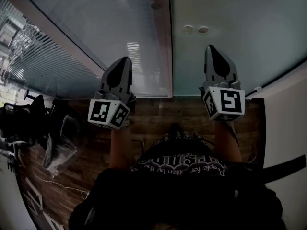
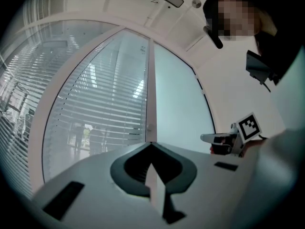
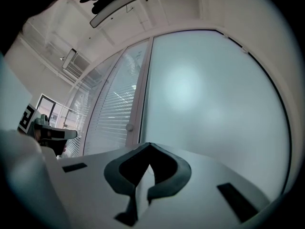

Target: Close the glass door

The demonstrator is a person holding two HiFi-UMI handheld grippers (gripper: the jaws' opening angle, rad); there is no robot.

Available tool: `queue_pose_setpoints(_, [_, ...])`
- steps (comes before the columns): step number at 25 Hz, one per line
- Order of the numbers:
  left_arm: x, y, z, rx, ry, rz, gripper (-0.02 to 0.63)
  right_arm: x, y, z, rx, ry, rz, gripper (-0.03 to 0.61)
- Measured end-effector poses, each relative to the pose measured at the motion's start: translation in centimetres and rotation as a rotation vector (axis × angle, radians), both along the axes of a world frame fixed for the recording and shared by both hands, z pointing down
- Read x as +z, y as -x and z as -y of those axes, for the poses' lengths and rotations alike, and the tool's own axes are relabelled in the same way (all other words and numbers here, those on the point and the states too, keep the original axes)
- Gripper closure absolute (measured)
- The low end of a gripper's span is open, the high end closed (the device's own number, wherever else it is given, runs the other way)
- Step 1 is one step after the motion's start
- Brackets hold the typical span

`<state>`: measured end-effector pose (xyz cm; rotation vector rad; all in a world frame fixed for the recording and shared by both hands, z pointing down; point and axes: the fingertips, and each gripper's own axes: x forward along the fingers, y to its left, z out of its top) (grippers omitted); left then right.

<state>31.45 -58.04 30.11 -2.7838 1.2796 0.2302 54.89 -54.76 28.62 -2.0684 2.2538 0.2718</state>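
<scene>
Left claw: pressed together, nothing between its jaws, aimed at the glass ahead.
Right claw: pressed together and empty, beside the left one but well apart from it.
Glass door: on the far side, ahead of the left claw; a frosted pane with slatted blinds showing through and a pale frame along its right edge.
Round knob: sat on that frame.
Plain frosted panel: right of the frame, ahead of the right claw.
Wooden floor: on the near side, running up to the glass.
</scene>
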Motion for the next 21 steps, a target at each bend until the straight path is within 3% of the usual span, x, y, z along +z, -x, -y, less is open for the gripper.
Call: queue_pose_setpoints(21, [0.6, 0.2, 1.1, 0.018, 0.007, -0.006, 0.612, 0.6, 0.3, 1.3, 0.004, 0.020, -0.018, 0.577])
